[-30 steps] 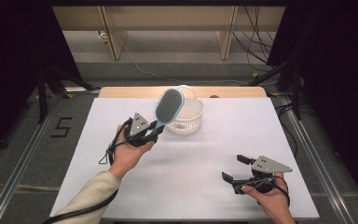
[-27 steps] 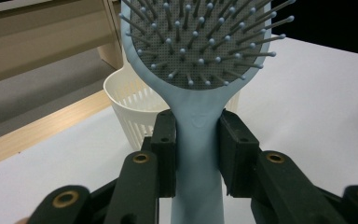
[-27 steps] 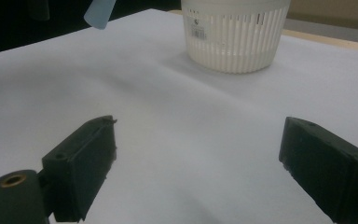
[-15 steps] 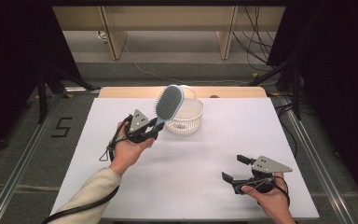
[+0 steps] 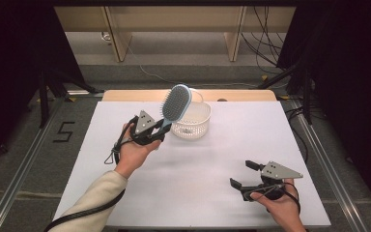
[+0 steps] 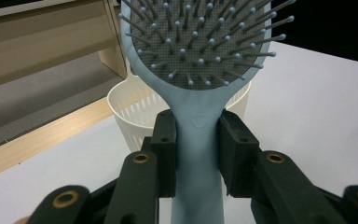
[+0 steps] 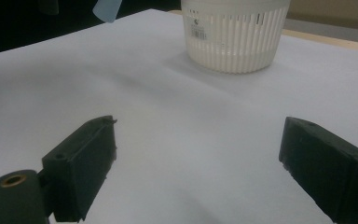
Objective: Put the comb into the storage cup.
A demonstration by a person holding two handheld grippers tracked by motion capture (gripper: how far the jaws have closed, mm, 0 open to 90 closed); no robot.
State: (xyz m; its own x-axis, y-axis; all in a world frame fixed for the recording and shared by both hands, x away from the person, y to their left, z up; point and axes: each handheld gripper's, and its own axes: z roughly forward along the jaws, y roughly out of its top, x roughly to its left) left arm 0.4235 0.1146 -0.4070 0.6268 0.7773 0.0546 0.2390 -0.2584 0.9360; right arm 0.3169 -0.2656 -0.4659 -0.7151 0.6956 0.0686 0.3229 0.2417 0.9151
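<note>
I see the white slotted basket [image 5: 192, 120] at the table's [image 5: 198, 164] far side; its inside is hidden. My left gripper [image 5: 160, 131] clamps the blue hairbrush [image 5: 176, 103] by its handle, now slightly nearer me than before. My right gripper [image 5: 245, 175] rests, jaws apart.

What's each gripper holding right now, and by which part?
The left gripper clamps the blue hairbrush by its handle, just below the head. The right gripper is open, holding nothing.
</note>
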